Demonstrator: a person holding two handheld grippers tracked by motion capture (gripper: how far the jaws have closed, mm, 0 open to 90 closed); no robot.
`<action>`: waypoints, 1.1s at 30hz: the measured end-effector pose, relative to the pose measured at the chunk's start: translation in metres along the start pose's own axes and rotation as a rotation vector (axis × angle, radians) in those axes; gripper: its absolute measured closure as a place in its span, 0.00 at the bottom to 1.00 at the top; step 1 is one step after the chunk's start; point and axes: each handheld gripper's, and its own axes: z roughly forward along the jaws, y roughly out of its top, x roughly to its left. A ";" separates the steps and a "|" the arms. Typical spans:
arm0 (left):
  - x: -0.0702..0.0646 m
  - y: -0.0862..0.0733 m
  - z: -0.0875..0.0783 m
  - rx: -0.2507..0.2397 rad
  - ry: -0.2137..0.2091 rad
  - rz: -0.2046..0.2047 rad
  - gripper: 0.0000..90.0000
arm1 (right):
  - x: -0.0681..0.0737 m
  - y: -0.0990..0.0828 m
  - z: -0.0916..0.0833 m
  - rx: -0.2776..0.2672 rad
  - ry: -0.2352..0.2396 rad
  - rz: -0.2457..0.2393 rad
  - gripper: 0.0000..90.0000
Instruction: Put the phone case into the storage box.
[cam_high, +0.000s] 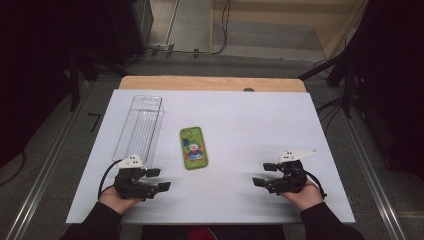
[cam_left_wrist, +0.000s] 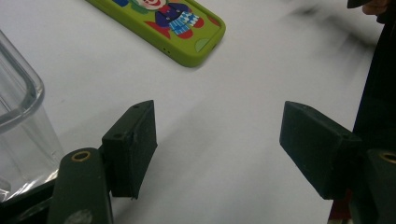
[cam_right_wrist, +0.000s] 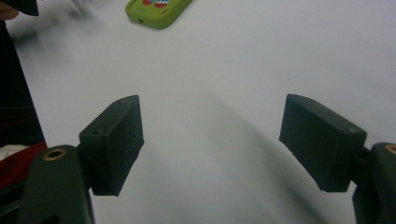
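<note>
The white board (cam_high: 240, 120) covered most of the wooden table (cam_high: 210, 83), and 2 items lay on it. The green phone case (cam_high: 194, 148), printed with a clown figure, lay flat near the middle of the board, its long side running away from the person. The clear plastic box (cam_high: 139, 126) stood to the left of the phone case, near it but apart from it, long side likewise running away from the person. The left gripper (cam_high: 159, 179) was held low over the near left part of the board, just in front of the near end of the clear plastic box, jaws pointing toward the middle. In the left gripper view, its jaws stood wide apart with only bare board between them; the phone case (cam_left_wrist: 163, 25) lay beyond them and a corner of the box (cam_left_wrist: 21, 116) showed at the left edge. The right gripper (cam_high: 264, 174) was held over the near right part of the board, well apart from the phone case, jaws pointing toward the middle. In the right gripper view, its jaws also stood wide apart with nothing between them, and the end of the phone case (cam_right_wrist: 156, 10) lay beyond them at the top.
</note>
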 end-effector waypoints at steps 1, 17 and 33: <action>0.000 0.000 0.000 0.000 -0.002 -0.001 0.31 | 0.000 0.000 0.000 -0.003 0.000 0.000 0.22; 0.000 0.001 0.000 0.005 -0.012 0.004 0.31 | -0.003 -0.001 -0.001 -0.005 0.017 0.000 0.24; 0.001 0.002 0.001 -0.002 -0.019 0.007 0.31 | -0.006 -0.002 0.001 0.011 0.027 0.011 0.24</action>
